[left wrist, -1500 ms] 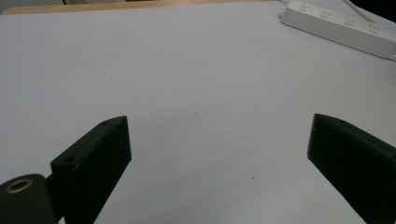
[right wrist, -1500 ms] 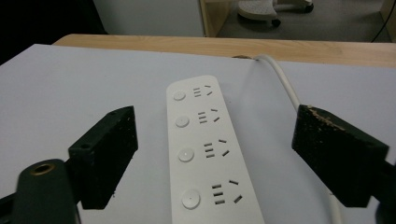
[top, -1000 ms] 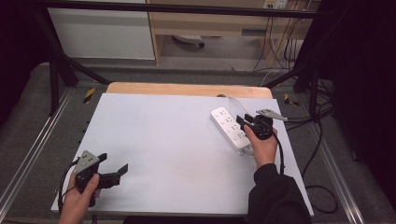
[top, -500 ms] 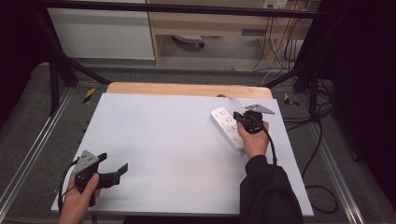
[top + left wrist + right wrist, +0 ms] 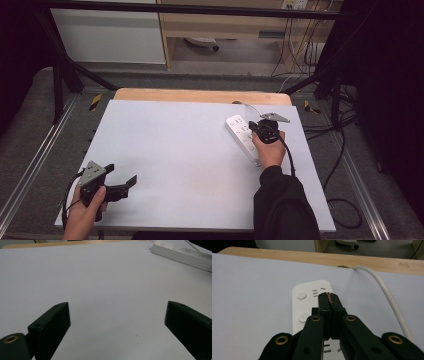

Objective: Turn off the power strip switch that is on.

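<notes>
A white power strip [image 5: 238, 128] lies slanted at the right of the table, and its white cable [image 5: 387, 297] runs off toward the far edge. My right gripper [image 5: 253, 127] hovers over the strip. In the right gripper view its black jaws are pressed together with nothing between them, tips [image 5: 329, 296] above the strip's far end [image 5: 305, 293], beside two round buttons. My left gripper [image 5: 122, 175] rests near the front left corner, jaws wide apart and empty [image 5: 117, 322]. The power strip [image 5: 182, 253] is far ahead of it at the upper right.
The table top [image 5: 185, 150] is a pale sheet with a wooden strip [image 5: 200, 95] along its far edge. Black frame legs and loose cables [image 5: 340, 150] stand on the floor to the right. A cabinet [image 5: 110, 35] stands beyond the table.
My right hand has slid the right gripper a little farther and leftward along the power strip. The left gripper has stayed where it was.
</notes>
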`<state>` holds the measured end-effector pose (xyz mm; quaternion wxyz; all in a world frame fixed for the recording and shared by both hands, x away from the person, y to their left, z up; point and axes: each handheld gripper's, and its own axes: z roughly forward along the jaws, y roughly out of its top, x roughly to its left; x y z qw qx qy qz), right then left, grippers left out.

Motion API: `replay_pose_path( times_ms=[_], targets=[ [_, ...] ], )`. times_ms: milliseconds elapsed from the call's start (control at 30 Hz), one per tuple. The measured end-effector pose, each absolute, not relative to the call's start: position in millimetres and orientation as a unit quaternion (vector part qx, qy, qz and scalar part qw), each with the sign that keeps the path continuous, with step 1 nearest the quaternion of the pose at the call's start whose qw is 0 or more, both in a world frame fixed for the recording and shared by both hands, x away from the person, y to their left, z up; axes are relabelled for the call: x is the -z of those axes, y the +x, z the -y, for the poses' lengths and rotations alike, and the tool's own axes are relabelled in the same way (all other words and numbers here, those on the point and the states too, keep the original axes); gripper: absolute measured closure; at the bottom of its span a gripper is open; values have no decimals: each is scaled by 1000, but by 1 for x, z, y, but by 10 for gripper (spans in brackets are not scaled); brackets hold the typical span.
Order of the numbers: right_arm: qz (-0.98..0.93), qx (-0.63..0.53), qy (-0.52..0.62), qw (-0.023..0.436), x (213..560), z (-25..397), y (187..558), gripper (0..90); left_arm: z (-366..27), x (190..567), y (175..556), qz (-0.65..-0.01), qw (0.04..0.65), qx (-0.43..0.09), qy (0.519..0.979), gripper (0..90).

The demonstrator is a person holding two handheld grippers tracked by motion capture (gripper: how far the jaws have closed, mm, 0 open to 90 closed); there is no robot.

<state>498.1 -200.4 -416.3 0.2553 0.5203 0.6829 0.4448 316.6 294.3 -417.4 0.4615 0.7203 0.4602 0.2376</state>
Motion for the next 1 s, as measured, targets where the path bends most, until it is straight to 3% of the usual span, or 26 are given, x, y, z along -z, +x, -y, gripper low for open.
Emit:
replay_pose_path(
  times_ms=[1000],
  targets=[
    [-707, -424, 506, 254, 435, 190, 483, 900, -295, 417, 317, -457, 465, -237, 721, 63]
  ],
)
